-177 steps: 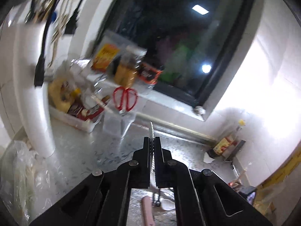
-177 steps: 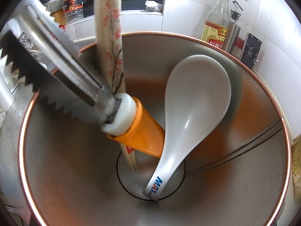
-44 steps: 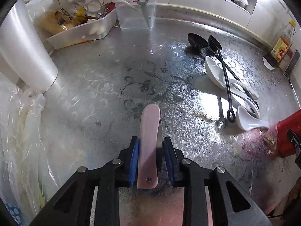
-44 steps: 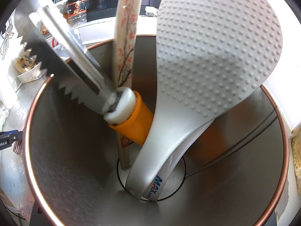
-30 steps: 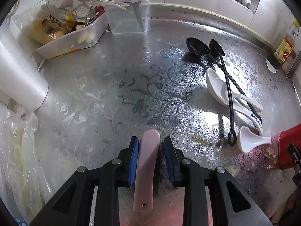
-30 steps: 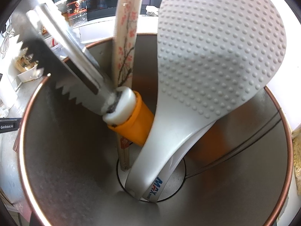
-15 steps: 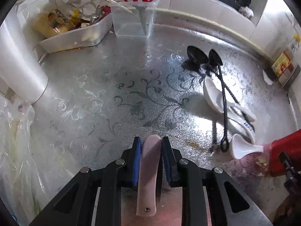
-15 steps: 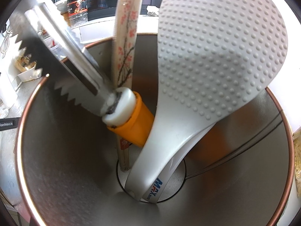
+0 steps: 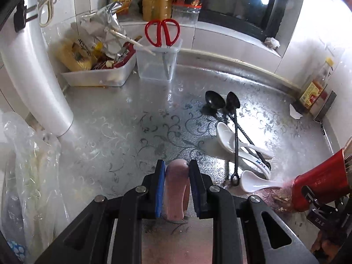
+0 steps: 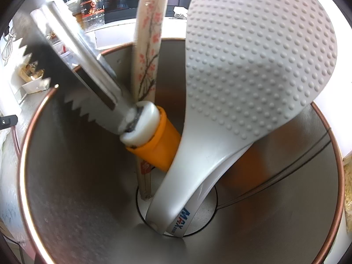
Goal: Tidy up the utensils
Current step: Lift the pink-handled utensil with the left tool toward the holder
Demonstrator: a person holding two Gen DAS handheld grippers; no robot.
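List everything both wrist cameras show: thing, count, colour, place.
Pink handle: 1, pink, between left gripper's pads.
Soup spoons: 3, white, right on counter.
Ladles: 2, black, across the spoons.
Scissors: 1, red-handled, in clear tub.
Tray: 1, white, back left, packets inside.
Oil bottle: 1, yellow-labelled, right corner.
Holder: 1, steel, copper rim.
Rice paddle: 1, grey, in holder.
Scraper: 1, orange-handled, toothed, in holder.
Chopsticks: floral pair, in holder.
Left gripper: black, blue pads.
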